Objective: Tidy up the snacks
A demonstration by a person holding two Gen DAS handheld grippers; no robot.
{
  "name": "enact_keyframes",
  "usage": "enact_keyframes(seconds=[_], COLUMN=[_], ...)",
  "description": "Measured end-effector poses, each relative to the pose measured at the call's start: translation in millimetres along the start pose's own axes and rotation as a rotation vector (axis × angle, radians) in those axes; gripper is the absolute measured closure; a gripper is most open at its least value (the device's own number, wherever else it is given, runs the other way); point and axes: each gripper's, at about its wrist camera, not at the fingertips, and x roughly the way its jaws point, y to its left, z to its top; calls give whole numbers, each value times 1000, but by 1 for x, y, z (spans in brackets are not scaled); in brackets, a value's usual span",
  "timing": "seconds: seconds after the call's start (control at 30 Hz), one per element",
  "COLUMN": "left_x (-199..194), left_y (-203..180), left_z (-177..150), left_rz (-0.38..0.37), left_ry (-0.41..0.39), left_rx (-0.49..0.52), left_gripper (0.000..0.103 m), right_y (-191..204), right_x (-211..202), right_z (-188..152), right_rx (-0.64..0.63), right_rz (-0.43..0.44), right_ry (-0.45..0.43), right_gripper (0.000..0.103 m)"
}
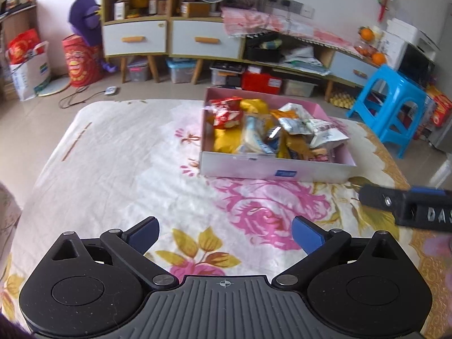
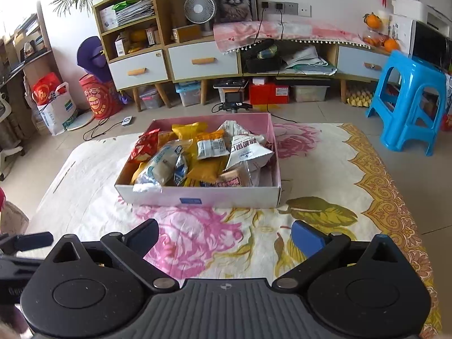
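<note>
The snacks (image 2: 197, 155) all lie heaped in the shallow pink box (image 2: 197, 196), which stands on the floral cloth (image 2: 197, 240) covering the tabletop; no packet shows anywhere on the cloth outside the box, so by the look of it the gathering is finished, or nearly, and little remains beyond tidying the heap, which is loose and overlapping rather than sorted. The left tongs (image 1: 225, 233) stand spread wide with nothing between the blue pads, over bare cloth, well short of the box. The right tongs (image 2: 225, 236) are likewise spread wide and empty, facing the box's near wall squarely. The right wrist view gives the sharper look into the box: a red packet (image 2: 145, 148) at the left edge, yellow packets (image 2: 189, 130) in the middle, a clear-wrapped pale roll (image 2: 162, 166) toward the front, and white printed bags (image 2: 245, 152) on the right. The left wrist view is blurred, sees the box off to the right at an angle, and alone shows the wide bare stretch of cloth to the box's left and the side of the right tongs entering from the right edge
</note>
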Motion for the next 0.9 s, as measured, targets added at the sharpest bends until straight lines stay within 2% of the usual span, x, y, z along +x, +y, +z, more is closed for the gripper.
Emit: enact_keyframes(seconds=[0.2, 0.53, 0.9], left_x=[3, -7, -7], left_y=[-2, -13, -14], left_z=[-5, -4, -4], left_rz=[25, 68, 94], left_ry=[41, 21, 24], left_rx=[4, 11, 15], left_gripper=[2, 2, 1], right_y=[6, 14, 12], right_x=[-1, -9, -9], right_z=[-11, -17, -19], right_rx=[-16, -68, -53], right_rz=[-9, -42, -74], right_ry=[29, 10, 12], right_gripper=[10, 9, 8])
